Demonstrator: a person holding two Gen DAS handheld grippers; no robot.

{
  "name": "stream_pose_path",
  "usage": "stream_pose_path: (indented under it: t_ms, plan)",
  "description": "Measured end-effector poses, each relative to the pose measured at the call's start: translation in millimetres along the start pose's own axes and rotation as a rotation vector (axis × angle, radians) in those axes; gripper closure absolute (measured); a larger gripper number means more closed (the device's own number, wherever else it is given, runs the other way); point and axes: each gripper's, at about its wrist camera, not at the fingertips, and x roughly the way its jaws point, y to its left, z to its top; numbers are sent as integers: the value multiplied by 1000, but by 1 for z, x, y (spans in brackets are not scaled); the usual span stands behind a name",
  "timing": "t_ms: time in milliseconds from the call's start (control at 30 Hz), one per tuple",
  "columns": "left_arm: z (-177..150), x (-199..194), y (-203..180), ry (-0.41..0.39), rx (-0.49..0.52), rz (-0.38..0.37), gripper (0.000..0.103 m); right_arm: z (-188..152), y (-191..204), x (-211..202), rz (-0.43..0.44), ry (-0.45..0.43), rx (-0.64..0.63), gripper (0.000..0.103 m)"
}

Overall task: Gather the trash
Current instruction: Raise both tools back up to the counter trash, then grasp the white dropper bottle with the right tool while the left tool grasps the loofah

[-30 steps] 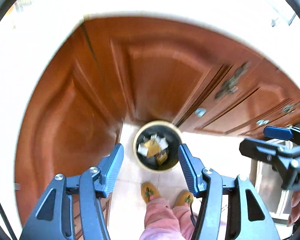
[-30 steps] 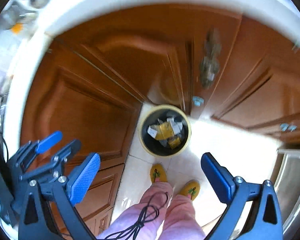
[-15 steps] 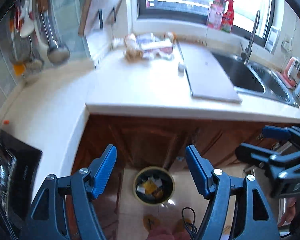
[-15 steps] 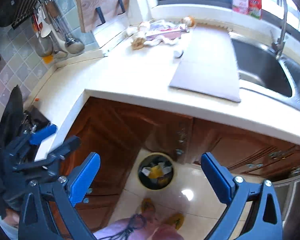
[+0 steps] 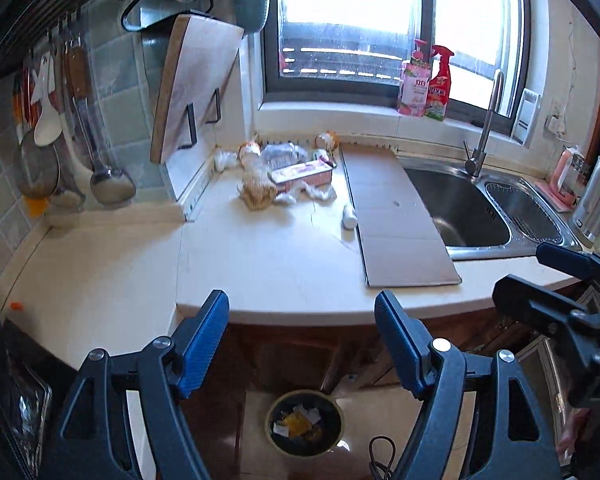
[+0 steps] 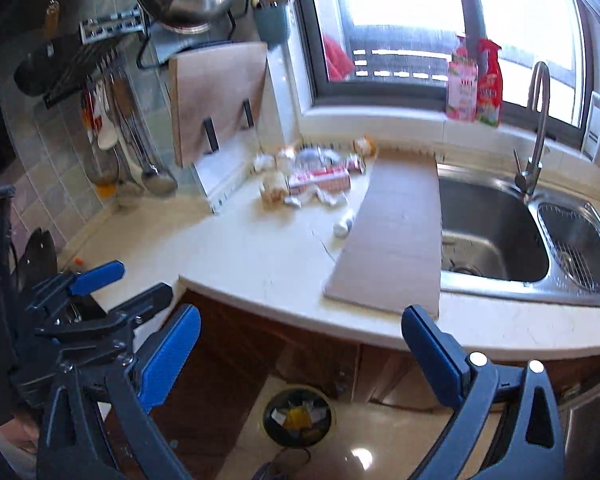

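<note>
A pile of trash (image 5: 278,168) lies at the back of the white countertop (image 5: 268,264) near the window: crumpled wrappers, tissues and a pink box (image 5: 301,172); it also shows in the right wrist view (image 6: 307,178). A small white bottle (image 5: 348,218) lies beside a grey board. A round bin (image 5: 304,422) holding scraps stands on the floor below the counter. My left gripper (image 5: 301,346) is open and empty, above the counter's front edge. My right gripper (image 6: 300,360) is open and empty, to its right.
A grey board (image 5: 395,216) lies on the counter left of the steel double sink (image 5: 471,208) with its tap (image 5: 483,120). A cutting board (image 5: 192,88) leans at the back left, ladles (image 5: 100,152) hang on the wall. Spray bottles (image 5: 423,80) stand on the sill.
Both grippers have risen and tilted up from looking down at the bin and cabinet doors. The countertop, trash pile and sink have come fully into view. Both stay open.
</note>
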Motion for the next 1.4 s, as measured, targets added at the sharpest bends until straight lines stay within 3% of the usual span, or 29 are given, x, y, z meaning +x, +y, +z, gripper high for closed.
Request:
stream_pose_path:
  t_ms: [267, 367, 633, 733, 933, 1100, 1167, 1400]
  plan:
    - [31, 19, 13, -19, 29, -35, 28, 26, 19, 5, -62, -67, -41, 2]
    - [39, 31, 19, -18, 28, -51, 28, 33, 24, 17, -133, -35, -46, 2]
    - [58, 59, 24, -11, 29, -97, 28, 39, 19, 39, -161, -2, -3, 2]
    - [62, 66, 21, -14, 38, -114, 28, 45, 9, 50, -170, 26, 9, 2]
    - [68, 97, 16, 3, 47, -67, 28, 57, -30, 91, -87, 76, 56, 3]
    - [84, 141, 22, 71, -5, -6, 28, 77, -67, 153, 10, 176, 103, 25]
    - [94, 161, 26, 95, -20, 24, 28, 84, -78, 182, 81, 227, 133, 41]
    - [120, 229, 49, 169, -116, 129, 28, 104, -94, 287, 146, 405, 148, 59]
